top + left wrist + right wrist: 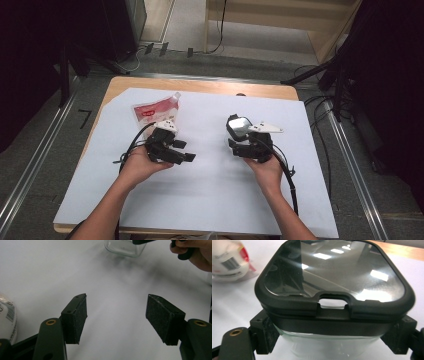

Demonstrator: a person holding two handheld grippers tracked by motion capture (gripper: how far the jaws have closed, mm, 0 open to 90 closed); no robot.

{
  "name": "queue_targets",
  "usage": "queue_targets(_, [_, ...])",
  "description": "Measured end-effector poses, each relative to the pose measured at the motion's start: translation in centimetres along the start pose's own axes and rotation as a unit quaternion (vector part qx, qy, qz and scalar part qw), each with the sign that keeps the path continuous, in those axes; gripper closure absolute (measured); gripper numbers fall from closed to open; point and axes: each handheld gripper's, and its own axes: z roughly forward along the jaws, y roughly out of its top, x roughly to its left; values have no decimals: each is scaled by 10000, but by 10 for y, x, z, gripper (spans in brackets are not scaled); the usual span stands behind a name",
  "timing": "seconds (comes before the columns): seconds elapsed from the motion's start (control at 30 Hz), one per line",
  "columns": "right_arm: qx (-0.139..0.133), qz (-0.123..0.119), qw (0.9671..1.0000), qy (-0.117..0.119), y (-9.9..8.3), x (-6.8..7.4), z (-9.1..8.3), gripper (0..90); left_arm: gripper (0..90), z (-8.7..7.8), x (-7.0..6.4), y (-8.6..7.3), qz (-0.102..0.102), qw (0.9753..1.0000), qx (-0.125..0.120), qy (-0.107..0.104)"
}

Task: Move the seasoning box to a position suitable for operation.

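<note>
white sheet: right gripper clamps lidded jar; left gripper fingers apart; pouch nearby.

My left gripper sits left of centre in the high view, jaws spread wide on nothing. My right gripper, right of centre, has jaws clamped.

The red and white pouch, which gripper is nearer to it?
Left. The left gripper sits just below the pouch, jaws open; the right gripper is farther off across the sheet, clamping the glass container.
</note>
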Motion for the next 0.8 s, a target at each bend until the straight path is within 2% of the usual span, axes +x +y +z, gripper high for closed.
queue_targets(0.1, [22,-36,10000,69,-2,8,1,160,344,-2,2,0,-40,10000,-29,87])
queue_targets(0.27, [77,-48,9998,148,-6,14,3,160,420,-4,3,0,-57,10000,-68,25])
queue_targets(0.5, [145,-101,9996,225,-16,26,9,160,451,-2,4,2,-35,10000,-57,45])
queue_targets(0.53, [163,-140,9995,217,-18,28,10,160,458,-2,4,2,-47,10000,-70,49])
queue_targets(0.57, [152,-277,9994,134,-20,33,9,160,465,-2,4,2,-32,10000,-78,48])
queue_targets(0.8, [162,-240,9995,82,-26,35,6,159,481,1,4,5,-8,10000,-73,4])
